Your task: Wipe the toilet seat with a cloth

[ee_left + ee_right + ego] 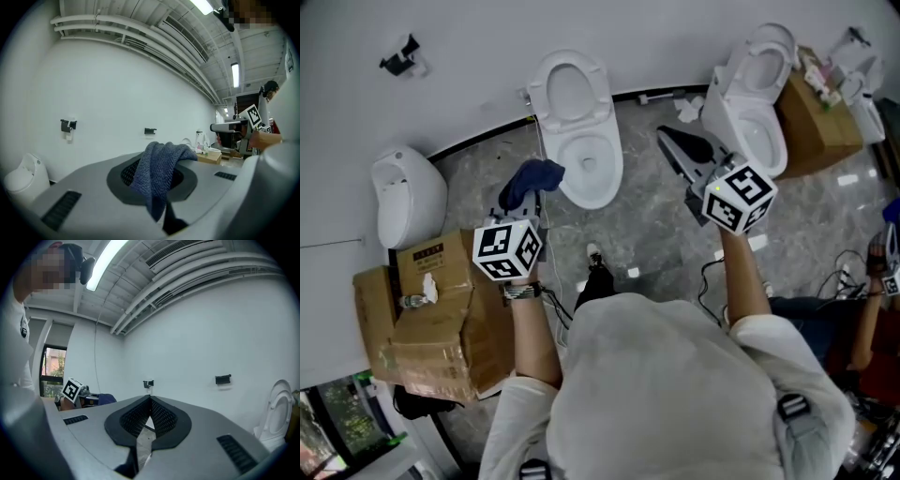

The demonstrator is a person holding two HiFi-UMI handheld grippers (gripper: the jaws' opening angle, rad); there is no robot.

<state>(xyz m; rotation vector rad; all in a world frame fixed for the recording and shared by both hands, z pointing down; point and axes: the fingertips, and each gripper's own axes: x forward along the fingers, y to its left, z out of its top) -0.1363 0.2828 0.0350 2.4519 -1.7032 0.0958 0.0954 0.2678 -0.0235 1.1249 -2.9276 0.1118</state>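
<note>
- So far, the left gripper (528,199) is clenched on a blue cloth (534,176), held in the air just left of the toilet seat (614,150)
- That seat has nothing touching it; I judge this the approach step, wiping not yet begun
- Next move: lower the cloth onto the rim and sweep round it
- Off to the seat's right, the right gripper (667,138) is closed on nothing

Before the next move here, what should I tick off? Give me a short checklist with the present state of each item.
1. Blue cloth clamped in left tongs: ok.
2. Right tongs shut and empty: ok.
3. Lid of the middle toilet raised: ok.
4. Cloth touching the seat: not ok, it is short of the toilet.
5. Seat free of objects: ok.
6. Dirt on the seat: cannot tell.
</note>
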